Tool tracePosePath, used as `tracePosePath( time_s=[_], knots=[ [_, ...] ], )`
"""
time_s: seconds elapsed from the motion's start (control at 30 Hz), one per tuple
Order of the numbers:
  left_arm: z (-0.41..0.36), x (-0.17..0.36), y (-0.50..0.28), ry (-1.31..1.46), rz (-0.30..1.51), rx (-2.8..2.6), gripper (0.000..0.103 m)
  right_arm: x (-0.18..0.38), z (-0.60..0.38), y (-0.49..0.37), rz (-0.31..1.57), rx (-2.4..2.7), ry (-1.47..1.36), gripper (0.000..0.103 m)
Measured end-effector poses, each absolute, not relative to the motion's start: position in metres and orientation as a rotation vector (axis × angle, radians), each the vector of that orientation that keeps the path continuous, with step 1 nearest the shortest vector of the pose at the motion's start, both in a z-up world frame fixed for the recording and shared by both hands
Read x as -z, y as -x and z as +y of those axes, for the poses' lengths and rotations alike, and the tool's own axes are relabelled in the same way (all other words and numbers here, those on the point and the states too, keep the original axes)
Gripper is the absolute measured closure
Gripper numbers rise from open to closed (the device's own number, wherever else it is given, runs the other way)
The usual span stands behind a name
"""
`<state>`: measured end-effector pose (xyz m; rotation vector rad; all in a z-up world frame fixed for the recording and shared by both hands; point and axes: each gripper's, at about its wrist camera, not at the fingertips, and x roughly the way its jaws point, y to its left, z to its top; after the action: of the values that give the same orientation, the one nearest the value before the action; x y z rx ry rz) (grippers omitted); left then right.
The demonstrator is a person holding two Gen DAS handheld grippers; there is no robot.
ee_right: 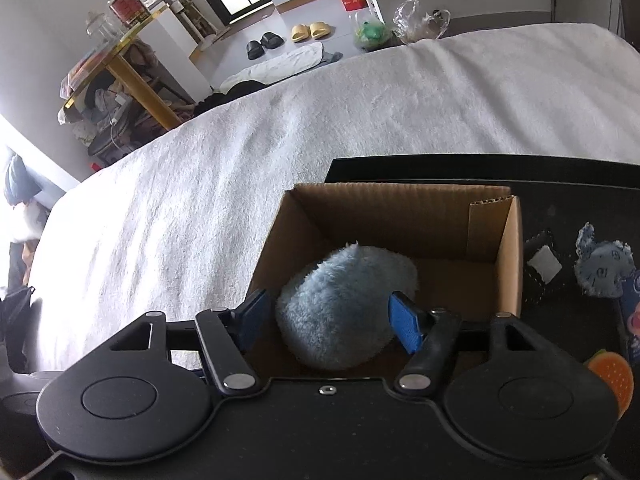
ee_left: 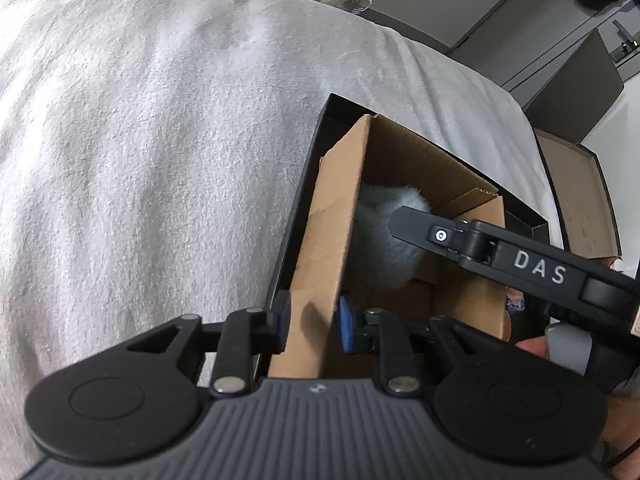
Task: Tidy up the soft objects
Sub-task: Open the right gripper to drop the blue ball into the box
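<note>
Cardboard box (ee_right: 404,224) sitting inside a black tray (ee_right: 480,170) on a white blanket (ee_right: 240,152), fluffy blue plush (ee_right: 344,304) lying in the box between the spread fingers of the right gripper (ee_right: 334,320), unheld, left gripper (ee_left: 314,322) clamped on the box's near wall, grey plush (ee_right: 602,268) in the tray to the right gripper's right.

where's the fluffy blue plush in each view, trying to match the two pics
Left wrist: the fluffy blue plush is right of centre, deep inside the cardboard box, partly hidden by the right gripper's finger.
Right wrist: the plush is low centre, between the open fingers of the right gripper.
Shared landmark: the cardboard box sitting in the black tray.
</note>
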<state>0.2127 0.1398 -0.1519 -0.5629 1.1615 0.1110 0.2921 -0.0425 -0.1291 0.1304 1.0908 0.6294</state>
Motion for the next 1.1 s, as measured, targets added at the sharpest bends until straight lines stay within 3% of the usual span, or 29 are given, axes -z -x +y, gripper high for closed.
tracePosePath(
  time_s=[0.23,0.57,0.9,1.1],
  knots=[
    [0.134,0.146,-0.209,0.546,1.154,-0.132,0.075,0.115,-0.059,-0.286,1.071,-0.627,-0.143,0.039],
    [0.114,0.135,-0.201,0.493,1.139,-0.154,0.061,0.1,-0.1,-0.271,1.029,-0.597,-0.155,0.039],
    [0.099,0.129,-0.194,0.467,1.135,-0.186,0.04,0.096,-0.151,-0.261,1.02,-0.532,-0.184,0.039],
    [0.088,0.125,-0.19,0.437,1.133,-0.2,0.033,0.105,-0.18,-0.254,1.044,-0.493,-0.211,0.039]
  ],
)
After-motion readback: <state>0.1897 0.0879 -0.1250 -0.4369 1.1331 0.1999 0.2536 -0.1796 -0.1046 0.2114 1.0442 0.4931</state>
